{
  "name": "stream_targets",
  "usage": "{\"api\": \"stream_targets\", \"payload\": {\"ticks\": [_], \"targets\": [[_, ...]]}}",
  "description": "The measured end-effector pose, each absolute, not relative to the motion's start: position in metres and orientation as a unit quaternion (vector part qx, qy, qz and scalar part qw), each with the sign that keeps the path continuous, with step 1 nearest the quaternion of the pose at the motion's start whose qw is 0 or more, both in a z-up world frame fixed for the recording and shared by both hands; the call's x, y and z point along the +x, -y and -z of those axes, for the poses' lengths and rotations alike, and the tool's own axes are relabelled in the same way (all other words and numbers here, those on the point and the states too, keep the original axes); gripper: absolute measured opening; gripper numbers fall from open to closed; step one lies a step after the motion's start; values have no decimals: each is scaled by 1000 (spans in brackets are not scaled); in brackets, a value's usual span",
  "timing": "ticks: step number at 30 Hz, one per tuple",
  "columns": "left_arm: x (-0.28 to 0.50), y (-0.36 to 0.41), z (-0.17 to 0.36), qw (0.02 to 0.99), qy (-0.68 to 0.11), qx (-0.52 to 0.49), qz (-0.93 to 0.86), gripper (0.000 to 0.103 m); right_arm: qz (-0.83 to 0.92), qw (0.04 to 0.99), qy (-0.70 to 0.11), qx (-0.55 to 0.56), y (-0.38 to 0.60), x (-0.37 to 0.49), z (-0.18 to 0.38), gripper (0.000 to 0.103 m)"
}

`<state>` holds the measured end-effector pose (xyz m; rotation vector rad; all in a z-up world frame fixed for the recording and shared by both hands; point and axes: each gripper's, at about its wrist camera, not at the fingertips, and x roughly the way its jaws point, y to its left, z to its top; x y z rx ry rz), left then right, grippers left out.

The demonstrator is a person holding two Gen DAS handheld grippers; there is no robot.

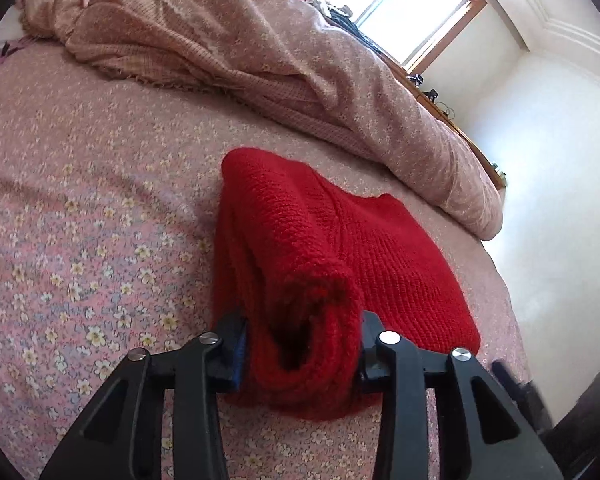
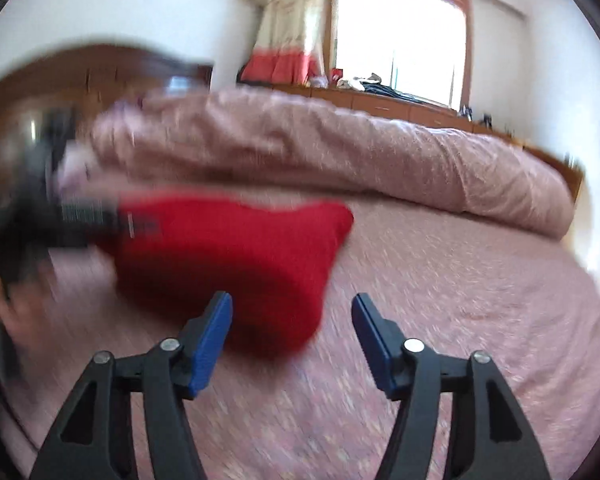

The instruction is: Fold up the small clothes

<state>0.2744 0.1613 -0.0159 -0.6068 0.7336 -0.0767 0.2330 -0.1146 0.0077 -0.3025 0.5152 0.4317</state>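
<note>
A red knitted garment (image 1: 300, 248) lies folded on the pink floral bedsheet (image 1: 80, 220). My left gripper (image 1: 300, 344) is shut on a thick bunched fold at the garment's near end. In the right wrist view, which is motion-blurred, the same red garment (image 2: 240, 256) lies left of centre, with the left gripper (image 2: 72, 216) at its far left end. My right gripper (image 2: 292, 320) is open and empty, its blue pads (image 2: 212, 340) just in front of the garment's near edge, not touching it.
A rumpled pink quilt (image 1: 260, 52) lies heaped along the far side of the bed (image 2: 480, 280). A window (image 2: 400, 36), wooden cabinets (image 2: 380, 108) and a dark wooden headboard (image 2: 100, 80) stand beyond.
</note>
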Motion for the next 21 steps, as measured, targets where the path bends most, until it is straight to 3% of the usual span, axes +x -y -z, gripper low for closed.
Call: {"api": "stream_targets", "payload": {"ticks": [3, 10, 16, 18, 21], "targets": [[274, -163, 10, 890, -346, -295, 43, 27, -203, 928, -248, -189, 97, 232, 2, 66], [283, -163, 1, 888, -344, -300, 58, 24, -183, 880, -97, -428, 39, 203, 26, 71], [293, -142, -19, 899, -327, -268, 110, 22, -153, 888, -62, -429, 30, 206, 26, 70], [296, -130, -21, 903, -331, -247, 118, 22, -147, 896, -79, -412, 36, 214, 23, 37], [297, -122, -14, 904, -348, -222, 108, 22, -143, 912, -118, -366, 50, 220, 13, 35]]}}
